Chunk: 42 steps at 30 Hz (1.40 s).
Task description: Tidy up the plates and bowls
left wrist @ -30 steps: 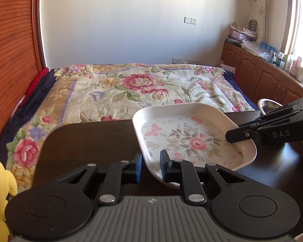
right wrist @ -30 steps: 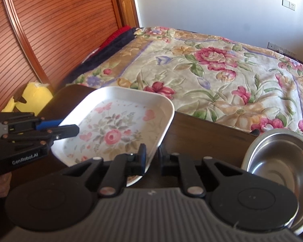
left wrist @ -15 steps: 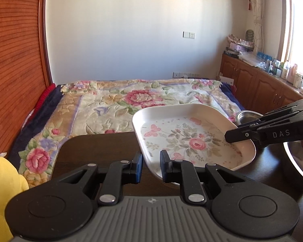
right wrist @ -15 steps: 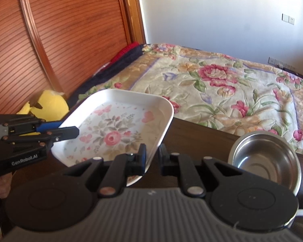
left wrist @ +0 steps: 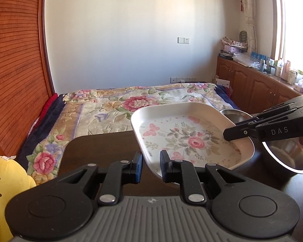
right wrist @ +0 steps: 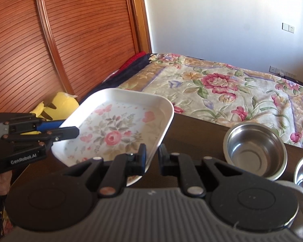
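Two grippers share one plate. Left wrist view: left gripper [left wrist: 150,166] clamped on the plate [left wrist: 188,139] rim at lower centre; right gripper [left wrist: 230,134] nipping the opposite rim, right of frame. Right wrist view: right gripper [right wrist: 152,160] clamped on the rim; two steel bowls [right wrist: 255,151] lower right on the table [right wrist: 200,133]. Risk: uneven hands could tip the plate or strike a bowl.

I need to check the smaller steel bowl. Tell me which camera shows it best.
The right wrist view: the smaller steel bowl stands whole on the dark table. The left wrist view shows only its rim behind the floral tray.
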Each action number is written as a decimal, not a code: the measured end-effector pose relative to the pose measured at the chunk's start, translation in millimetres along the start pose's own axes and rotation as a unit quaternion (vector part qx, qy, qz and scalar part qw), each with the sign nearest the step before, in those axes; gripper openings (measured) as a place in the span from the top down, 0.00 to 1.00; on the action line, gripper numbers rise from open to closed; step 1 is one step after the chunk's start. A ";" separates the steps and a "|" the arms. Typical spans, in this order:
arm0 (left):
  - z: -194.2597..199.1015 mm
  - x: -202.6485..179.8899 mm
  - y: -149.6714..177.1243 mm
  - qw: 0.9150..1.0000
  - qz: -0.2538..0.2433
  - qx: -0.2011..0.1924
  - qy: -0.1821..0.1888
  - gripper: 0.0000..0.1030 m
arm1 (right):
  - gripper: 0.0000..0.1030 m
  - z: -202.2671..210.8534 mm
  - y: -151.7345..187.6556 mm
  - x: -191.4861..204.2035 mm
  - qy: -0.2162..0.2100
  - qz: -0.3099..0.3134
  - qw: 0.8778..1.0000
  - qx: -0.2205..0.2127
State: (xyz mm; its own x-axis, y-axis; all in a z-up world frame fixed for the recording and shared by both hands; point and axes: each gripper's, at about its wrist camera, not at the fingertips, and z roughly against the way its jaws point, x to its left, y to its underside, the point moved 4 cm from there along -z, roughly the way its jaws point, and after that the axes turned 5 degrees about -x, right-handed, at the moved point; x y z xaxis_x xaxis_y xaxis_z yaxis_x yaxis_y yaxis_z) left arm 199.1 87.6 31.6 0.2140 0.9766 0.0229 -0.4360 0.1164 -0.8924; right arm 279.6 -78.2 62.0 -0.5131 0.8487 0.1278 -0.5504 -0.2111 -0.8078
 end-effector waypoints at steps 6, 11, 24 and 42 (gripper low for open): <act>11.1 -9.0 7.2 1.000 -0.002 0.002 0.001 0.82 | 0.86 12.5 9.2 3.2 0.000 0.002 1.000 -0.003; 21.6 -15.7 15.2 1.000 0.000 0.003 0.004 0.82 | 0.86 20.6 14.5 4.7 0.000 0.001 1.000 -0.006; 57.7 -41.7 37.9 1.000 0.004 -0.001 0.018 0.82 | 0.86 57.2 40.1 9.1 0.001 -0.009 1.000 -0.019; 92.8 -50.1 78.5 1.000 0.013 0.005 0.017 0.82 | 0.86 73.4 78.7 28.7 -0.019 0.000 1.000 -0.022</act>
State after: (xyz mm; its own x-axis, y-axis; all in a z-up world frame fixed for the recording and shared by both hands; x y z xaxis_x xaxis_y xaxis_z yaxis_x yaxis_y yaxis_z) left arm 73.0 64.6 2.2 0.2316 0.9727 -0.0151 -0.4501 0.0934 -0.8881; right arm 173.2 -106.1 44.3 -0.5387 0.8291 0.1497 -0.5220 -0.1890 -0.8317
